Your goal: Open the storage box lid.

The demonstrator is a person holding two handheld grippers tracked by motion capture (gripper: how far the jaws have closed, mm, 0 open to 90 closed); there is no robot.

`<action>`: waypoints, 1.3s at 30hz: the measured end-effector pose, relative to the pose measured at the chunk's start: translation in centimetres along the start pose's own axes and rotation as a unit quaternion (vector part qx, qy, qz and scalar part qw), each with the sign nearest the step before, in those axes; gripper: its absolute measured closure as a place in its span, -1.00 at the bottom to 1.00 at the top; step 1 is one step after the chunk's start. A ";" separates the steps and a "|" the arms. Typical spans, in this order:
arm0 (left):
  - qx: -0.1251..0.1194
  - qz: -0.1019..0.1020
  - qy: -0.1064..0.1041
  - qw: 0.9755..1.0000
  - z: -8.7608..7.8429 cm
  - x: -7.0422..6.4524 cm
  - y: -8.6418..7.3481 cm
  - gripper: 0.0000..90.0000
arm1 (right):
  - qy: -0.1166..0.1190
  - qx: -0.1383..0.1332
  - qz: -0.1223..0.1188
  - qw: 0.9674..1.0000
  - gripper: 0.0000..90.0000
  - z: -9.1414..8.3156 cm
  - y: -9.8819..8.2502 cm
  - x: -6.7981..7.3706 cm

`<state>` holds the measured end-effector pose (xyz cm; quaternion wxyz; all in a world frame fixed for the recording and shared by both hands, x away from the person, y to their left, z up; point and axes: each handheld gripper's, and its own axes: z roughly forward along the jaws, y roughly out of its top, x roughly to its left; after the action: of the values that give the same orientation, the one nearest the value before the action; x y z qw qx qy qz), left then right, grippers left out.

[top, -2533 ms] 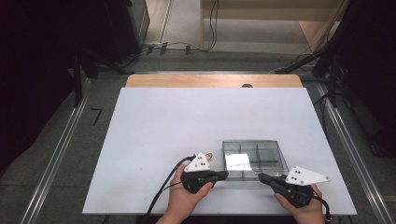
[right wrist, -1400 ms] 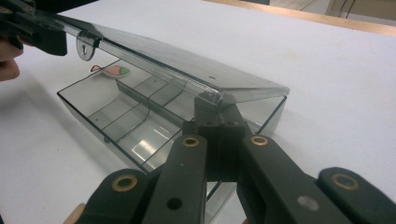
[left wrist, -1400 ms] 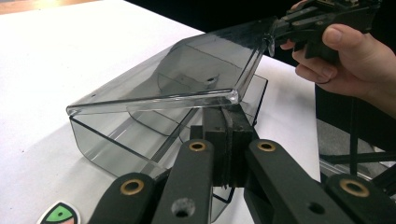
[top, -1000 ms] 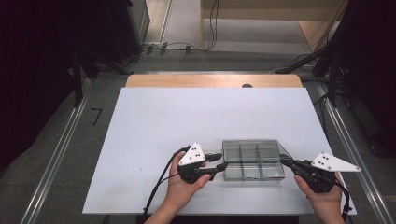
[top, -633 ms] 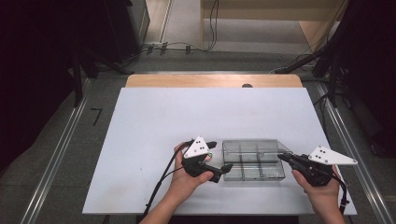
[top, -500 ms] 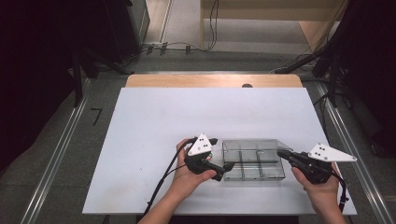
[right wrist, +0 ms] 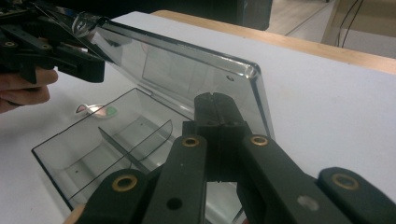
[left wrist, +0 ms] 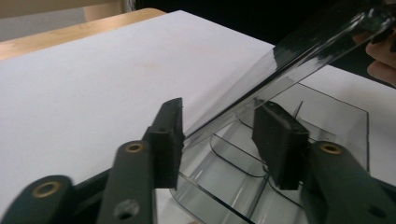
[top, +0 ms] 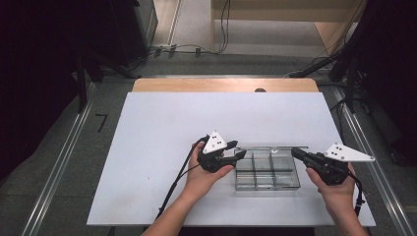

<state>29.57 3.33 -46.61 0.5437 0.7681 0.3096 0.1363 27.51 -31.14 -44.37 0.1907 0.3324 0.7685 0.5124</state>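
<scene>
The lid (left wrist: pixel 289 60) of the clear box (top: pixel 268 186) is judged mid-opening. It is tilted between the left gripper's (left wrist: pixel 219 135) fingers, which have just been closing; whether they grip cannot be told. The right gripper's (right wrist: pixel 215 100) fingers are clenched empty at the lid's edge. Next, the lid is to be swung fully back

A white desk (top: pixel 162 132) with a wooden strip along its far edge carries a clear compartment box (top: pixel 268 178) near the front right, lid raised
</scene>
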 end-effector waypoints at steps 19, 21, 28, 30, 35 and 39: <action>-0.018 -0.023 -0.014 0.999 0.1 1.0 0.2 0.47 | 0.000 -0.016 0.013 1.000 0.19 -1.9 -1.1 -1.5; -0.019 -0.027 -0.014 0.999 0.1 1.1 0.2 0.49 | -0.005 -0.015 0.014 1.000 0.07 -1.5 -0.8 -1.8; -0.029 -0.052 -0.018 0.998 0.2 2.1 0.2 0.59 | 0.000 -0.009 0.020 1.000 -0.02 1.0 -0.1 -2.9; -0.031 -0.057 -0.020 0.998 0.2 2.3 0.2 0.60 | 0.007 -0.015 0.021 1.000 0.05 1.4 0.1 -3.4; -0.029 -0.065 -0.022 0.997 0.4 2.6 0.1 0.63 | 0.013 -0.020 0.021 0.999 0.29 2.5 0.4 -3.8; -0.023 -0.065 -0.016 0.997 0.7 2.8 0.3 0.65 | 0.007 -0.015 0.026 1.000 0.43 3.2 0.2 -4.1</action>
<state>32.21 4.45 -46.96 0.5738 0.7357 0.3471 0.0954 32.54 -31.86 -45.68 0.1767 0.3458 0.7530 0.5312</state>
